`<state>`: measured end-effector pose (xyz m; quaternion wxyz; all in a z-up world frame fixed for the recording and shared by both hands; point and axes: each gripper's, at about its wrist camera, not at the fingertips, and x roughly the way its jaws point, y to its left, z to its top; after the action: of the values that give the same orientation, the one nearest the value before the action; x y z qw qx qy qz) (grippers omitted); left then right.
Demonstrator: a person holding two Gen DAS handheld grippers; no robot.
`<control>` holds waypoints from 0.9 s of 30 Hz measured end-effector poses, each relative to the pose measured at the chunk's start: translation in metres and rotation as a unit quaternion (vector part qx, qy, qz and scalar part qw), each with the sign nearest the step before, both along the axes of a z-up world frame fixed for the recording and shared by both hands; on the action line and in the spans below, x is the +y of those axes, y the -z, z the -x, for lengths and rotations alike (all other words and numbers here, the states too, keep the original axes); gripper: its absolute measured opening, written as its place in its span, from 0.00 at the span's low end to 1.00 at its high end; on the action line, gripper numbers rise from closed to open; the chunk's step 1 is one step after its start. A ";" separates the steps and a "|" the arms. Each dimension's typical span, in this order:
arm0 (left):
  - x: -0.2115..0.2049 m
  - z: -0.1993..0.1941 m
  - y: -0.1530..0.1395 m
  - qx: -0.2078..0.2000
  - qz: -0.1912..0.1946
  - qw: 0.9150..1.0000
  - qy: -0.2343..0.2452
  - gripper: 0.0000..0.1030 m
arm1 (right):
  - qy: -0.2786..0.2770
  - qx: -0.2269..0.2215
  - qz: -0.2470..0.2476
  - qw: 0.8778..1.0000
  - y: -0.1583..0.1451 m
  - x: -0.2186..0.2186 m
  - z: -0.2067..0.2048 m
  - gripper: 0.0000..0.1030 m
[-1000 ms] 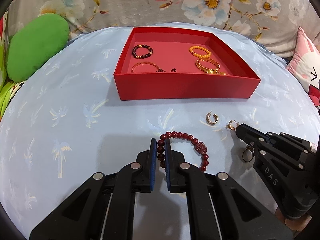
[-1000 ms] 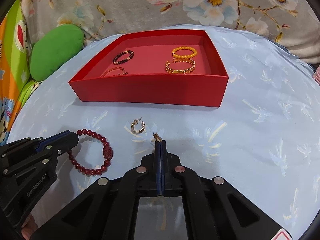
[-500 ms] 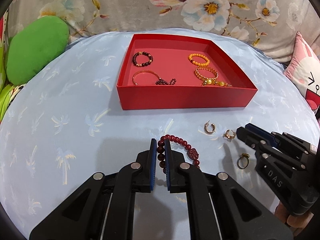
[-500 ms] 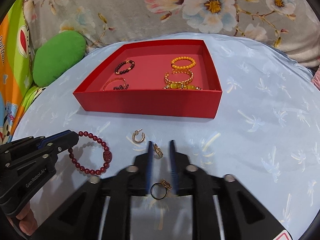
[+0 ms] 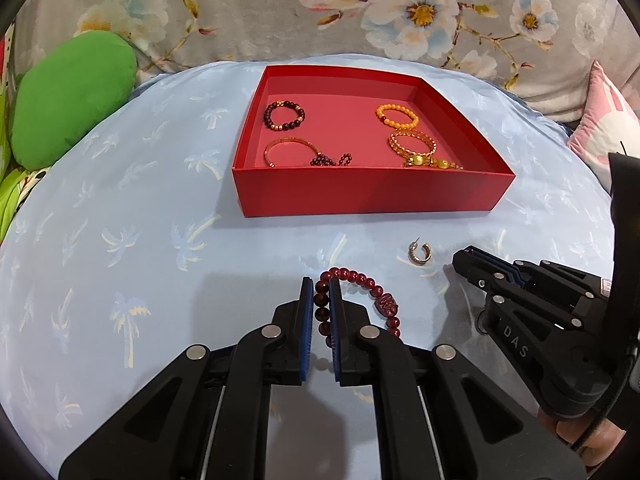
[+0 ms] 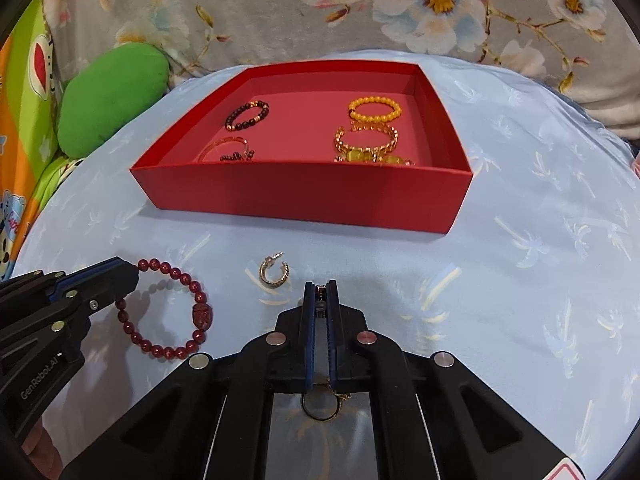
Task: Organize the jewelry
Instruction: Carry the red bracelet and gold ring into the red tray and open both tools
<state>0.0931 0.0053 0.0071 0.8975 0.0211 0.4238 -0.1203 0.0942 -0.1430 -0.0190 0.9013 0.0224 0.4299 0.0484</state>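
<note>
Left wrist view: left gripper [image 5: 321,300] is clamped on the near-left arc of a dark red bead bracelet [image 5: 362,280] that lies on the blue palm-print bedspread [image 5: 120,240], in front of the red tray [image 5: 360,192]. Right gripper [image 5: 466,258] sits to the right of it, jaws together. Right wrist view: right gripper [image 6: 320,300] has just been closing and now pinches a small gold earring [image 6: 320,295] between its pads; a gold ring [image 6: 320,404] lies on the bedspread below the fingers, nearer the camera, not gripped. A gold hoop earring [image 6: 274,272] lies loose on the bedspread between the bracelet [image 6: 168,312] and the right gripper, short of the tray's front wall. Tray [image 6: 304,196] holds a dark bead bracelet [image 6: 247,114] at back left, an orange bead bracelet [image 6: 375,109] at back right, a gold chain bracelet [image 6: 366,140] in front of that, and a thin bangle [image 6: 224,146] at front left. Green cushion [image 6: 112,92] sits off the bedspread's far left edge.
</note>
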 end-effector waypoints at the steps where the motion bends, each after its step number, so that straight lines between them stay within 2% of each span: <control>1: 0.000 0.000 -0.001 -0.001 0.001 1.000 0.001 0.07 | 0.000 -0.004 -0.003 1.000 -0.004 0.000 0.001 0.05; 5: -0.002 0.000 -0.011 -0.007 0.009 1.000 0.008 0.07 | -0.003 -0.022 -0.014 1.000 -0.023 -0.001 0.006 0.05; 11: -0.010 -0.007 -0.044 -0.032 0.023 0.999 0.032 0.07 | -0.011 -0.053 -0.031 0.998 -0.062 -0.004 -0.003 0.05; 16: -0.020 -0.029 -0.086 -0.077 0.019 0.996 0.046 0.07 | -0.010 -0.072 -0.045 0.996 -0.094 -0.012 -0.031 0.05; 20: -0.029 -0.060 -0.111 -0.100 0.011 0.994 0.047 0.07 | -0.004 -0.072 -0.055 0.996 -0.106 -0.021 -0.059 0.05; 24: -0.039 -0.098 -0.115 -0.094 0.010 0.994 0.056 0.07 | 0.005 -0.063 -0.055 0.996 -0.106 -0.025 -0.090 0.05; 27: -0.046 -0.125 -0.101 -0.076 0.004 0.996 0.055 0.07 | 0.009 -0.047 -0.057 0.997 -0.098 -0.024 -0.111 0.05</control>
<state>0.2183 -0.0402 0.1085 0.9191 0.0500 0.3522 -0.1696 0.2051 -0.1673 0.0787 0.9183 0.0753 0.3830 0.0656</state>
